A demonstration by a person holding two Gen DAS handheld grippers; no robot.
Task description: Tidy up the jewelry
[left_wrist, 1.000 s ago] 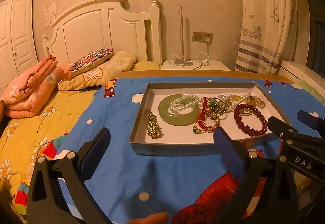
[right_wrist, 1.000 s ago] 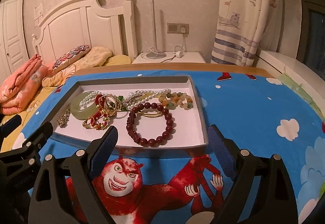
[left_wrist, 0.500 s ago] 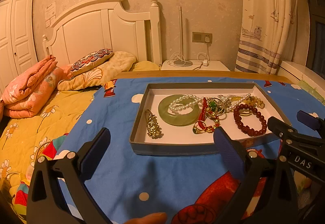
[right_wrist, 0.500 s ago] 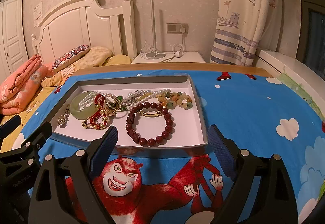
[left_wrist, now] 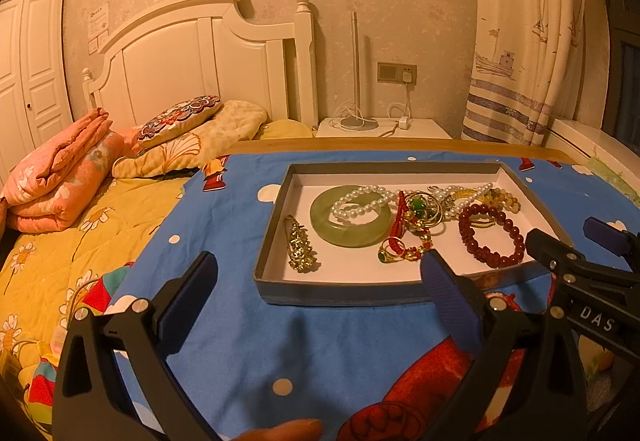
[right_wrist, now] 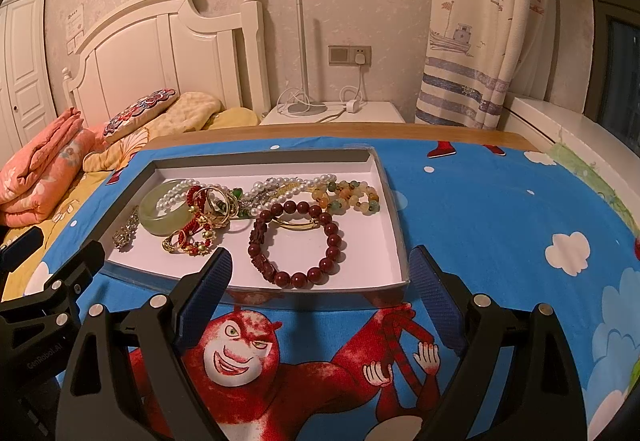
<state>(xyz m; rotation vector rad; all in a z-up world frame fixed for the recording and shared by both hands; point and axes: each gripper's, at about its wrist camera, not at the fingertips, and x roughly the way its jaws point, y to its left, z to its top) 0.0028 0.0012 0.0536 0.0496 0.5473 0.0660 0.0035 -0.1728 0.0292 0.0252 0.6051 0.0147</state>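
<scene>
A shallow grey tray (left_wrist: 340,295) (right_wrist: 394,197) with a white floor lies on a blue cartoon cloth. It holds a green jade bangle (left_wrist: 352,231) (right_wrist: 160,219), a pearl strand (left_wrist: 360,197), a dark red bead bracelet (left_wrist: 490,237) (right_wrist: 296,241), a gold brooch (left_wrist: 300,245), gold and red rings (right_wrist: 188,241) and yellow-green beads (right_wrist: 352,195). My left gripper (left_wrist: 316,281) is open and empty just before the tray's near left edge. My right gripper (right_wrist: 320,273) is open and empty at the tray's near right edge.
The cloth (right_wrist: 500,209) covers a wooden table (right_wrist: 360,129) beside a bed with pillows (left_wrist: 180,121) and folded orange quilts (left_wrist: 52,185). A white nightstand (left_wrist: 380,127) with a lamp base and a curtain (left_wrist: 520,41) stand behind.
Both grippers have edged slightly closer to the tray. Jaws stay open and nothing in the tray has moved.
</scene>
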